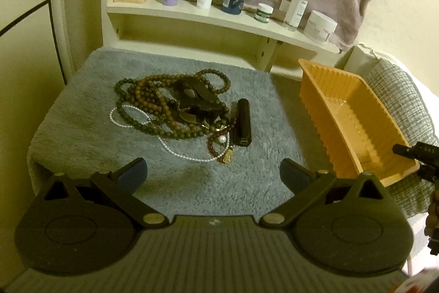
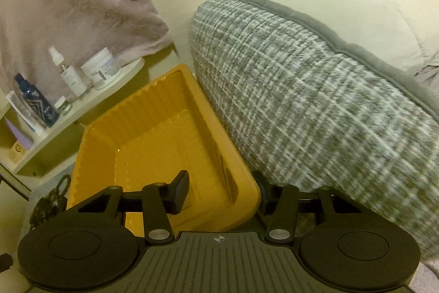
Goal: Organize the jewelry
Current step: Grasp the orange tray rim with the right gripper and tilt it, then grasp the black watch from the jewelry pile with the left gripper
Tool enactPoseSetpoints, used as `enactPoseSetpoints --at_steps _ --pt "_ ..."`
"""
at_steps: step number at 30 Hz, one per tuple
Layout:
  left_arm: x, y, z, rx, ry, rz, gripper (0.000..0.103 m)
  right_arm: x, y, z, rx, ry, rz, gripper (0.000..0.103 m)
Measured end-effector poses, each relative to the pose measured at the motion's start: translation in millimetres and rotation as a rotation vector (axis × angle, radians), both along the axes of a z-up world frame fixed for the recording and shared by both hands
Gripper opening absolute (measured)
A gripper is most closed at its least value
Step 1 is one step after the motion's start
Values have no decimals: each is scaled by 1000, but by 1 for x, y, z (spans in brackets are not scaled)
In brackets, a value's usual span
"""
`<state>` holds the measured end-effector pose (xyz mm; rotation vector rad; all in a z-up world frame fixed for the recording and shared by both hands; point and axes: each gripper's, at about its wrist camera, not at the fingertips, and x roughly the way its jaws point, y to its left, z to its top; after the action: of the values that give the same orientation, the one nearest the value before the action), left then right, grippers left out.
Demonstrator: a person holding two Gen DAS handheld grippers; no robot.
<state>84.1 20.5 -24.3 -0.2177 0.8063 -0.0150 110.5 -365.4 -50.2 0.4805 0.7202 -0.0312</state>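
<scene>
The left gripper (image 1: 213, 174) hangs spread below the tangled beads (image 1: 170, 106) at centre frame, while the right gripper (image 2: 222, 193) straddles the orange tray's (image 2: 109, 128) near wall, jaws apart.

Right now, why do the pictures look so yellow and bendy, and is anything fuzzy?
Left wrist view: warm indoor light tints everything yellowish, the fisheye lens bends the shelf, and the beads look fairly sharp. Right wrist view: same yellow tint, the cushion is smeared with blur, and the tray has small shiny glints on its floor.
</scene>
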Motion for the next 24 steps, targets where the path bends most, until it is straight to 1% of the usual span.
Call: enactPoseSetpoints --at_steps 4,7,9,10,12,14,19,22,24 --pt "4 -2 -7 -7 16 -4 102 10 2 -3 7 1 10 46" --pt "8 -3 -12 -14 30 -3 102 15 5 -6 -7 16 13 39" --pt "9 -3 -14 -19 36 -2 102 18 7 -6 -8 25 15 31" --pt "10 -2 -15 -21 37 -1 102 18 8 -6 -14 23 13 29" --pt "11 -2 -16 -24 38 1 102 18 11 -5 -30 27 12 21" --pt "12 1 -17 -27 38 4 102 17 12 -3 -39 28 6 18" --pt "12 8 -19 -25 30 14 101 16 29 9 -126 16 34 8" --pt "12 14 -17 -21 17 24 101 12 48 22 -213 -6 62 6" --pt "13 20 -16 -18 9 33 96 11 61 29 -273 -17 80 6"
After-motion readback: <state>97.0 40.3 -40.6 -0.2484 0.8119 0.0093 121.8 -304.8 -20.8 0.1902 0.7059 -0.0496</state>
